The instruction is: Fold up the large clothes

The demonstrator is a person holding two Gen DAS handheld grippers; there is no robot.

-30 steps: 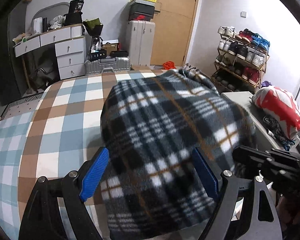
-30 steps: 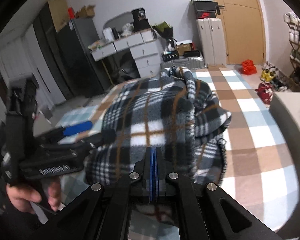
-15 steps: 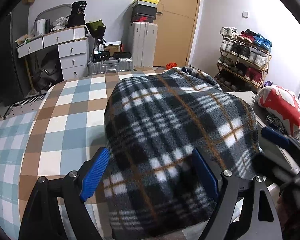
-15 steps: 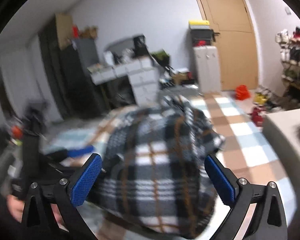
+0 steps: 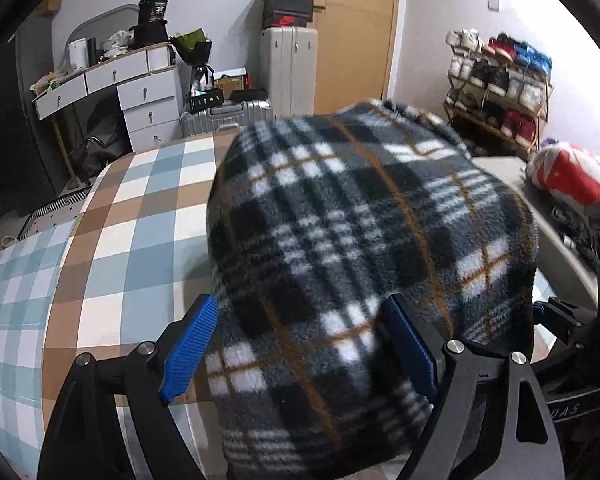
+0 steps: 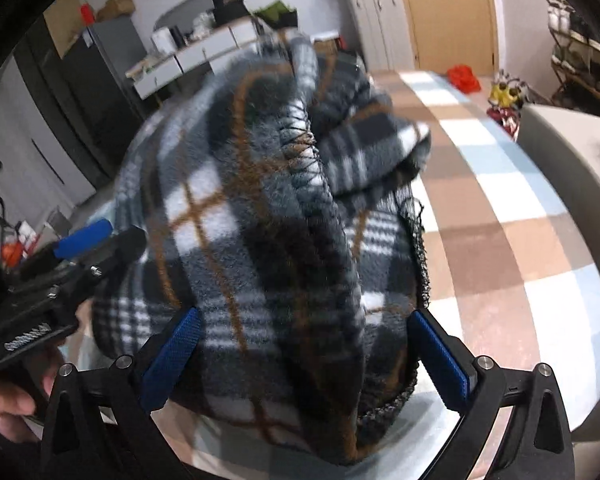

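Observation:
A folded black, white and orange plaid fleece garment lies bundled on the checked bedspread. My left gripper is open, its blue pads on either side of the near end of the bundle. In the right wrist view the same garment fills the middle. My right gripper is open, its pads straddling the bundle's near edge. The left gripper also shows at the left of that view, held by a hand.
A red and white bundle lies on a grey surface to the right. A shoe rack, suitcases and a drawer desk stand beyond the bed. A grey ledge borders the bed's right side.
My right gripper opened from shut and moved in close, so that its pads now straddle the garment. My left gripper stayed open around the bundle and barely moved.

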